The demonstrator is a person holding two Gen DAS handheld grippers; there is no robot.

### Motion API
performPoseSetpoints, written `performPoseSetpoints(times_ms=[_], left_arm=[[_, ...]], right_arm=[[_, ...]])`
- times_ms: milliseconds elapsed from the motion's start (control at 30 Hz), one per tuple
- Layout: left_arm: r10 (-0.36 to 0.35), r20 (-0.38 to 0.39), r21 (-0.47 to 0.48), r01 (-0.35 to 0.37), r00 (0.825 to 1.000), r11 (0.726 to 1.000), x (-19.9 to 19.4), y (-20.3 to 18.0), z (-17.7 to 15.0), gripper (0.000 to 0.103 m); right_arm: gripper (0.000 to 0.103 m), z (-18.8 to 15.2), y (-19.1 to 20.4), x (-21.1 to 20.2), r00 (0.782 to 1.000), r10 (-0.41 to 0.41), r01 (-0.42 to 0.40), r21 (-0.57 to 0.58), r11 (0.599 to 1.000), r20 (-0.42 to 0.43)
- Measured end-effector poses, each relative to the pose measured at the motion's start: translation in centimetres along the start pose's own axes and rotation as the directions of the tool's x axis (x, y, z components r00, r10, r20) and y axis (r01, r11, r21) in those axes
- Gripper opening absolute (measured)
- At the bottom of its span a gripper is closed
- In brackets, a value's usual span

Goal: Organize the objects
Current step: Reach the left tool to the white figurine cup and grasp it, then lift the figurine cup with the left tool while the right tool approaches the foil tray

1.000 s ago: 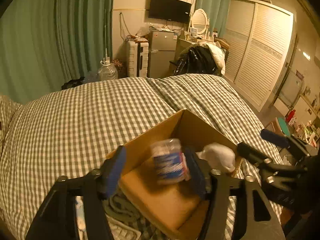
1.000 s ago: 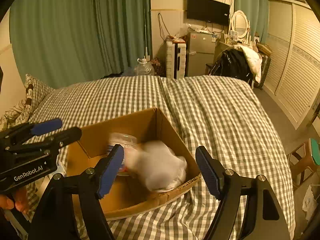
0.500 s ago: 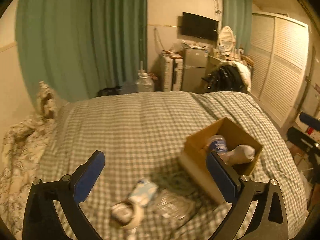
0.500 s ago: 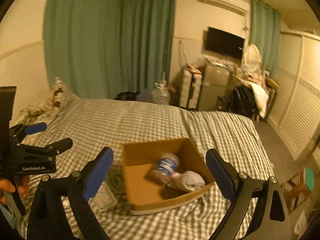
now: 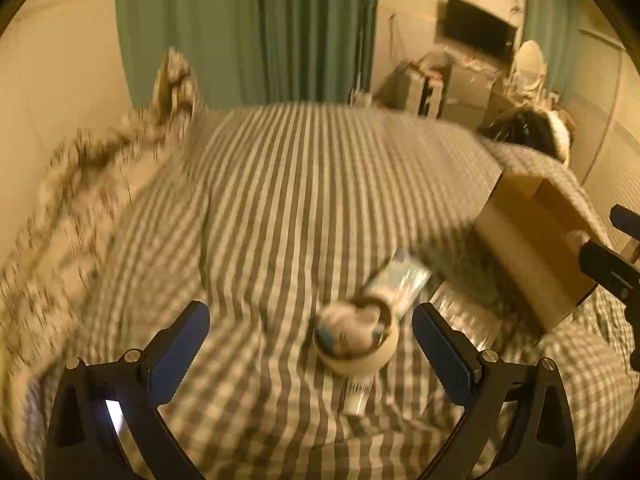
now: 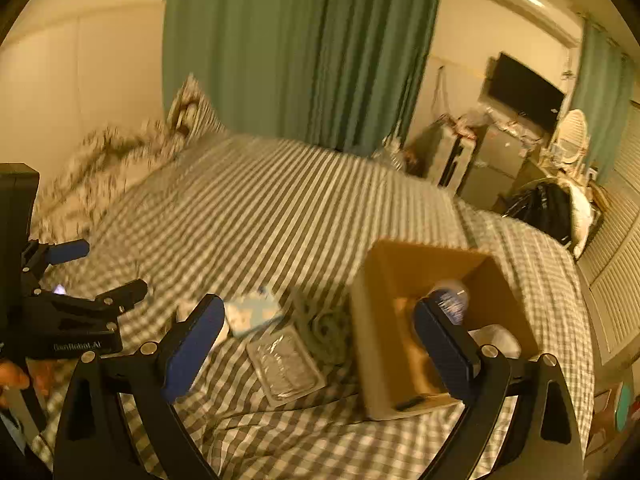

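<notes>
Fingers of the left gripper: spread wide, empty; a roll of tape lies on the bed between them, likely the next pick. Right gripper: fingers apart, empty; cardboard box behind its right finger holds a bottle, apparently already sorted.

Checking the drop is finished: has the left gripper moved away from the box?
Yes. The left gripper has pulled back left from the cardboard box, now open over the bedspread items.

Your left gripper is wide open, nothing between the jaws. Your right gripper likewise: jaws spread, empty, held to its right.
</notes>
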State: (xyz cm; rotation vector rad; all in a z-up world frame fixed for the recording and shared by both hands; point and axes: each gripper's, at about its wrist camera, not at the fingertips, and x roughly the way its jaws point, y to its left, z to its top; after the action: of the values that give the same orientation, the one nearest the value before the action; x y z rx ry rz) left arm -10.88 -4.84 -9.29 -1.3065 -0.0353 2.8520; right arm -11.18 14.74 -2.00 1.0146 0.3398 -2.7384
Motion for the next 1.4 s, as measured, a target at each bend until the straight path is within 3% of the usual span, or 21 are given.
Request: performPoseSetpoints(times_ms=[200, 333, 400, 567, 767, 933, 1000, 1033, 1133, 1233, 1400], left_arm=[[0.029, -0.093, 0.05, -0.024, 0.995, 0.998, 3.9, -1.5, -2.3, 0.103], [-0.029, -0.163, 0.023, 0.034, 0.986, 0.999, 6.3, -1.7, -2.3, 0.103], [-0.082, -0.21, 0.013, 0.087, 0.974, 0.996, 7.7, -2.0, -2.5, 0.103], [-0.106, -0.315, 0.012, 0.116, 0.943, 0.993, 10.5, -2.5, -2.9, 0.103], [-0.168, -0.358, -0.04, 0.164, 0.918, 0.986, 12.6, -2.3, -2.8, 0.103], [-0.219, -0.38, -0.082, 0.203, 0.899, 0.976, 14.7, -2.4, -2.4, 0.102], [-0.243, -0.371, -0.102, 0.22, 0.896, 0.97, 14.9, -2.2, -2.3, 0.096], [-0.25, -0.368, -0.112, 0.224, 0.896, 0.968, 14.9, -1.9, -2.3, 0.086], [-0.285, -0.333, -0.16, 0.244, 0.899, 0.956, 14.1, -0.9, -2.4, 0.085], [-0.258, -0.25, -0.171, 0.219, 0.933, 0.96, 12.0, 0.1, -2.2, 0.085], [-0.178, -0.189, -0.119, 0.158, 0.966, 0.98, 9.2, 0.1, -2.4, 0.085]], right_arm=[[0.096, -2.6, 0.5, 6.2, 0.991, -0.001, -0.001, -0.01, 1.0, -0.132], [0.096, -4.4, -0.4, 9.4, 0.975, 0.017, -0.01, 0.031, 0.999, -0.222], [0.097, -4.9, 0.2, 10.3, 0.968, -0.053, 0.048, -0.027, 0.998, -0.247], [0.097, -5.3, 1.8, 11.3, 0.959, -0.115, 0.086, -0.12, 0.989, -0.258], [0.097, -5.5, 2.6, 10.8, 0.967, -0.089, 0.054, -0.149, 0.987, -0.238], [0.097, -6.0, 3.4, 12.6, 0.947, -0.12, 0.062, -0.197, 0.978, -0.297], [0.097, -6.1, 3.4, 13.2, 0.94, -0.122, 0.06, -0.199, 0.978, -0.319], [0.097, -6.2, 3.4, 13.5, 0.937, -0.12, 0.056, -0.198, 0.979, -0.329], [0.097, -6.5, 3.3, 14.3, 0.926, -0.097, 0.029, -0.188, 0.982, -0.366], [0.097, -6.7, 3.4, 15.4, 0.909, -0.044, -0.024, -0.159, 0.987, -0.414], [0.095, -7.0, 2.9, 17.7, 0.87, 0.03, -0.08, -0.082, 0.993, -0.491]])
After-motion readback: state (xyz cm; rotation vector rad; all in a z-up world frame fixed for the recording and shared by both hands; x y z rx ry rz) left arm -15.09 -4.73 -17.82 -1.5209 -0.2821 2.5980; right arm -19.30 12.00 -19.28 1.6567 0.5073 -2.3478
